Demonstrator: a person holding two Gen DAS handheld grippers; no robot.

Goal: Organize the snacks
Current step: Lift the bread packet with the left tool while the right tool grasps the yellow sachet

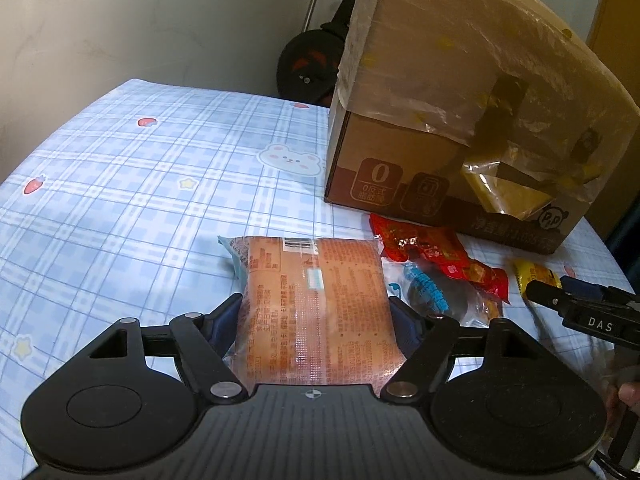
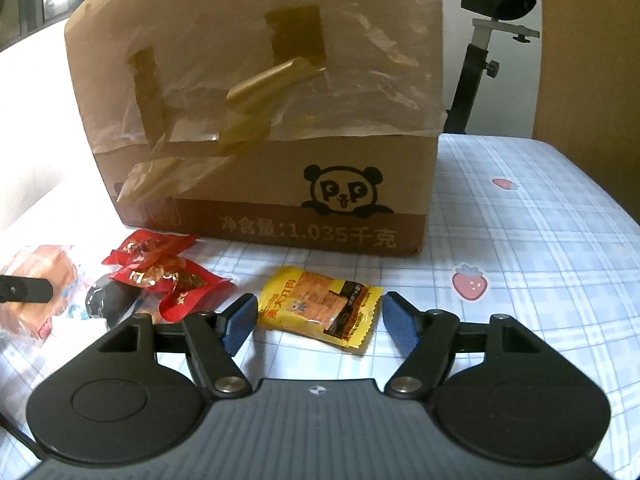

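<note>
On the blue checked cloth [image 2: 540,240] before the cardboard box [image 2: 280,128] lie my snacks. My left gripper [image 1: 314,316] has the orange bread packet [image 1: 312,312] between its pads, which press both long sides, so I judge it is held. This packet looks soft and full of air; I think a hard squeeze would crush it, and the smooth film may slip, so the middle of the sides is the good place. My right gripper [image 2: 318,320] stands wide open, with nothing held; the small yellow packet [image 2: 320,308] lies flat between its fingers, apart from both pads. I judge it light, thin and crinkly, best pinched across its short width. Left of it the red packets [image 2: 168,276] and a dark packet [image 2: 108,304] lie in a loose heap, touching each other.
</note>
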